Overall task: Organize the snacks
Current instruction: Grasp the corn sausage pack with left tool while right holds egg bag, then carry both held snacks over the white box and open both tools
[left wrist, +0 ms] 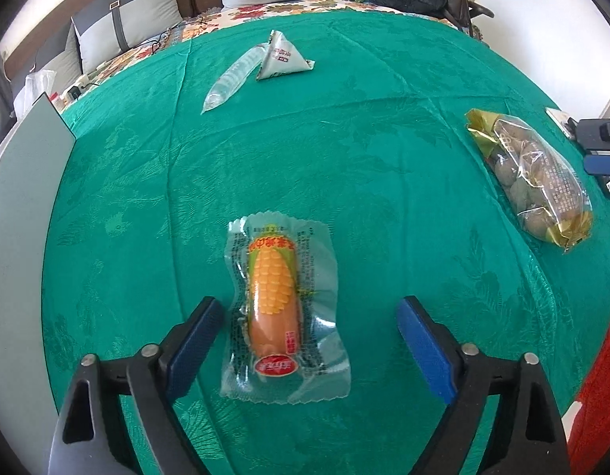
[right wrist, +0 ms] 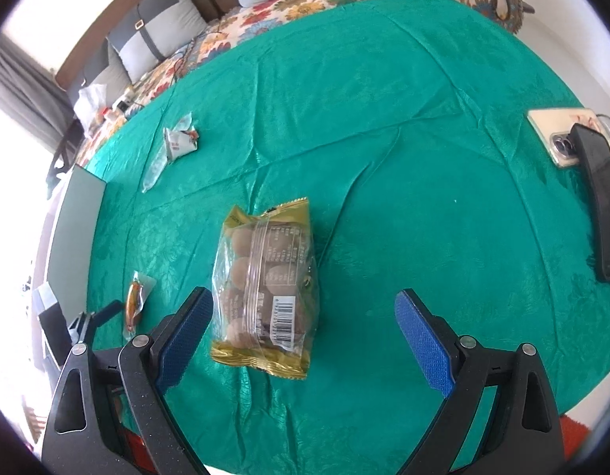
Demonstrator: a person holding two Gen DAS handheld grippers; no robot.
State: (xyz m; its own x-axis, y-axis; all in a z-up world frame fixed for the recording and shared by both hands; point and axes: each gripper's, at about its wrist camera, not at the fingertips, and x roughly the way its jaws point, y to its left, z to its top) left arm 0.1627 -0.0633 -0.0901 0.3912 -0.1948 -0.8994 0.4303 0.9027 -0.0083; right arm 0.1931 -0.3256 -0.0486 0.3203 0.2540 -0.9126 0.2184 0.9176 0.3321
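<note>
On the green surface (left wrist: 344, 138), the corn sausage pack (left wrist: 279, 308) lies between the wide-open pads of the left gripper (left wrist: 308, 340), not touched. The right gripper (right wrist: 305, 336) is open too, and the gold bag of round snacks (right wrist: 265, 289) lies between its pads. Both packs look light, soft and slippery, so I would pinch each across its fat middle. Only the right view shows the phone (right wrist: 562, 134) at far right.

Both wrist cameras look steeply down, close over the green cloth (left wrist: 344, 158). The left view centres the corn sausage packet (left wrist: 279, 308); the right, the gold snack bag (right wrist: 265, 289). Both views share these 2 packets.
</note>
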